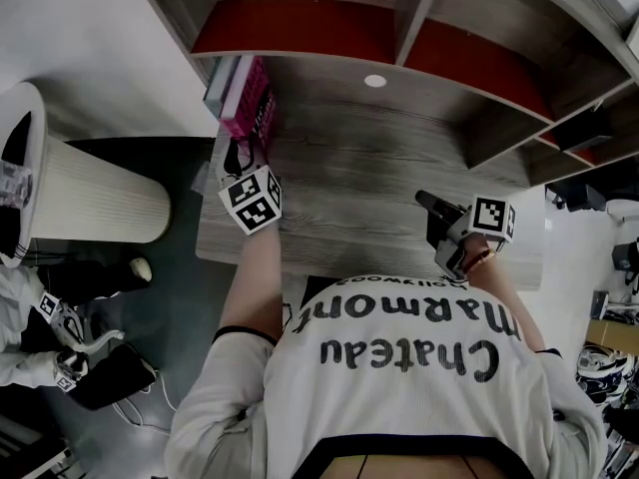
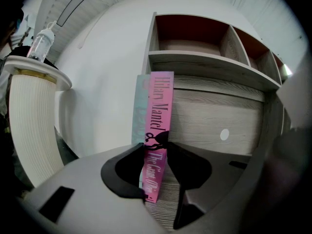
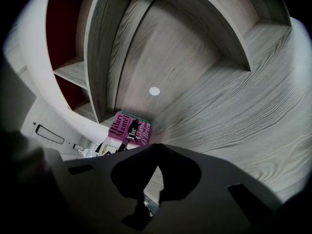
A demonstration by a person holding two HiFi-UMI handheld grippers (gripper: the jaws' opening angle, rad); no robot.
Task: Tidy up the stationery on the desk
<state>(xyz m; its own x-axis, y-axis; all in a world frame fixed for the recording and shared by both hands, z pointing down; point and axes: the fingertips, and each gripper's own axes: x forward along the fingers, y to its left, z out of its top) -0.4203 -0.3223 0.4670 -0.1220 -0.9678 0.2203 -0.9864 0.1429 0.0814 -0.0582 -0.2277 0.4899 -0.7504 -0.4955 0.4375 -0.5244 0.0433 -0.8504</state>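
Observation:
A pink book (image 1: pixel 252 103) stands upright at the back left corner of the grey wooden desk (image 1: pixel 399 168), with a thin teal book (image 2: pixel 140 106) against its left side. My left gripper (image 1: pixel 240 155) reaches it from the front. In the left gripper view the jaws press on both sides of the pink book's spine (image 2: pixel 161 101), so my left gripper (image 2: pixel 157 143) is shut on it. My right gripper (image 1: pixel 427 204) hovers over the desk's front right, apart from the books. In its own view the right gripper (image 3: pixel 158 148) is shut and holds nothing; the pink book (image 3: pixel 127 127) lies far ahead.
Open shelf compartments with red backs (image 1: pixel 300 23) rise behind the desk. A white round disc (image 1: pixel 375 81) sits on the back panel. Left of the desk stands a white ribbed column (image 1: pixel 90 193) with a clear bottle (image 2: pixel 40 42) on top. The desk's left edge runs beside the books.

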